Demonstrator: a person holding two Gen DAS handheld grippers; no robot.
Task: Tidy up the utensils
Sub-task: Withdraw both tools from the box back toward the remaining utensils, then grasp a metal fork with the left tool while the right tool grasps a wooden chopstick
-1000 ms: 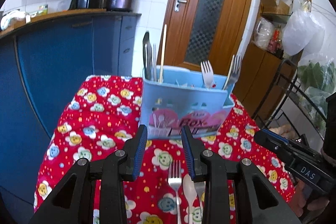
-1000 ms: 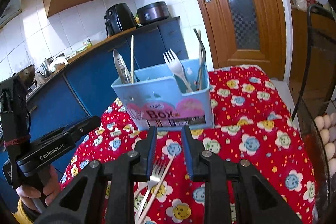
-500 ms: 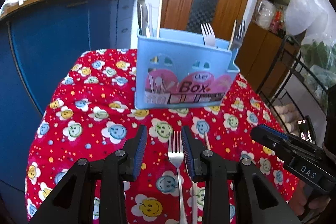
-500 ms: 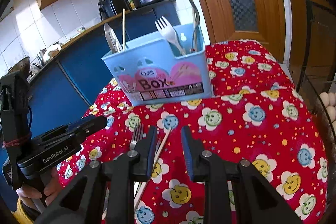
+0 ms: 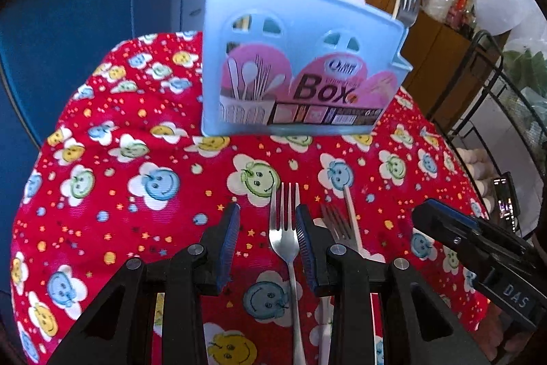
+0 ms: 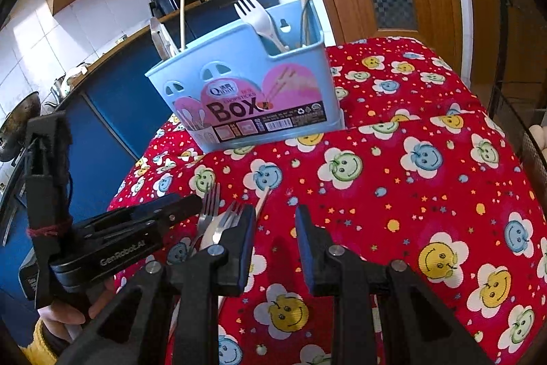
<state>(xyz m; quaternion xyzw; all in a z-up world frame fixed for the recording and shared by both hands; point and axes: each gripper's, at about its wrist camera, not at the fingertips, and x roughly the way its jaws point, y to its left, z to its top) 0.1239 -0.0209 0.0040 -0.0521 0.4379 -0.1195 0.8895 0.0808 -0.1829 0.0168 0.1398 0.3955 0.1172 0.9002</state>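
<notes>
Both grippers lower than second ago, nearer cloth. Left gripper (image 5: 266,221) part open, holding nothing, straddling fork (image 5: 285,228) flat on tablecloth (image 5: 102,194). Right gripper (image 6: 275,223) part open, empty, over bare cloth. Second fork (image 5: 336,226) and chopstick (image 5: 352,218) just beside. Blue box (image 5: 301,57) further back. Risk: right-hand finger of left gripper snags neighbouring fork; thin handle slips on closing.

Bright, even daylight, strongest above and left of the blue utensil box (image 6: 253,91) on white wall tiles (image 6: 41,33). Soft blur across the box's label (image 5: 307,91); heavy fisheye bending and black vignette toward every edge.
</notes>
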